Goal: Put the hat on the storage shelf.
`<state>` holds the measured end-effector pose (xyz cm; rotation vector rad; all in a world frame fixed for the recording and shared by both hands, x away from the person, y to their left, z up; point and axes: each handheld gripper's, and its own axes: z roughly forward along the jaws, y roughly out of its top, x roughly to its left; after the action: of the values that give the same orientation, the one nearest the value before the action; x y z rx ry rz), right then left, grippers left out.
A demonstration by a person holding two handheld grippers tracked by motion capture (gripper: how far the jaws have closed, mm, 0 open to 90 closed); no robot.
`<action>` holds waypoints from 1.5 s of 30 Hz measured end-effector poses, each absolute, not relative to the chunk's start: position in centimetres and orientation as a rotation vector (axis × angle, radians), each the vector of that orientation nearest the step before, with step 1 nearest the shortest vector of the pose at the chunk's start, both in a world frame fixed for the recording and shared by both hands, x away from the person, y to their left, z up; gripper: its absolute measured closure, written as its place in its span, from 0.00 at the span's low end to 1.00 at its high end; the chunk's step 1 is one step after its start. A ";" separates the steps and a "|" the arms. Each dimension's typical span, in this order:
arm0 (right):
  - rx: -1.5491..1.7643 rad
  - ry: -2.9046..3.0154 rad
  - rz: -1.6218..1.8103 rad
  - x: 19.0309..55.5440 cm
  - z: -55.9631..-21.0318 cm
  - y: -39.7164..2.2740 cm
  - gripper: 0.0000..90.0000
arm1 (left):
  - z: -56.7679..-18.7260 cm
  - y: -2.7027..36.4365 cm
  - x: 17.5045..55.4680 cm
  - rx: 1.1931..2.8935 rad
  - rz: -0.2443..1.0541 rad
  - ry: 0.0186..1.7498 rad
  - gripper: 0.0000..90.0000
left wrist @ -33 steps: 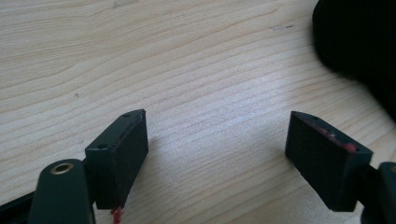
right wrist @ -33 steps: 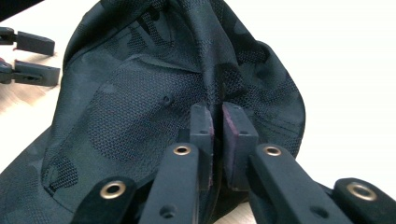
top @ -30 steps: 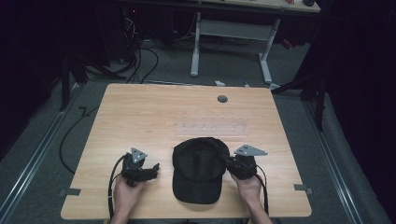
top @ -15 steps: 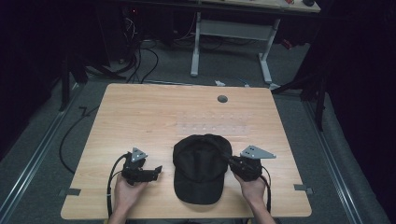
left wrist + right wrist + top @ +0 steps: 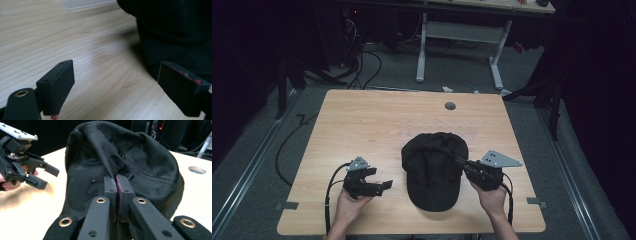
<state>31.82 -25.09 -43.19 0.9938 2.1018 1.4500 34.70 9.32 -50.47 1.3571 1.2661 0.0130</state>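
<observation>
The black cap (image 5: 434, 172) lies on the counter (image 5: 377, 120), brim toward the person, crown toward the round cable hole (image 5: 450, 106). At the cap's right side the right hand-held gripper (image 5: 116, 185) has its jaws pressed together on a fold of the crown's mesh (a pinch of cloth probably gives the surest hold for lifting something this floppy). Just left of the cap, the left hand-held gripper (image 5: 382, 186) hangs wide open and empty, seemingly ready to take the other side.
</observation>
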 end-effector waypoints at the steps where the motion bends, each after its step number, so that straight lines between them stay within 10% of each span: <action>1: 0.980 2.102 1.451 31.8 -43.0 -25.2 0.98 | -50.3 9.0 34.6 1.369 -0.002 1.257 0.16; 27: 0.840 2.112 1.697 31.5 -41.5 -25.7 0.98 | -48.0 5.0 34.4 1.508 -0.259 1.079 0.19; 45: 0.785 2.119 1.581 32.5 -41.3 -24.8 0.98 | -47.2 5.6 33.7 1.519 -0.367 1.036 0.58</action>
<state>32.48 -24.81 -41.30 0.7851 2.1188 1.5807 33.75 5.62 -47.18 1.5187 1.0358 -0.3671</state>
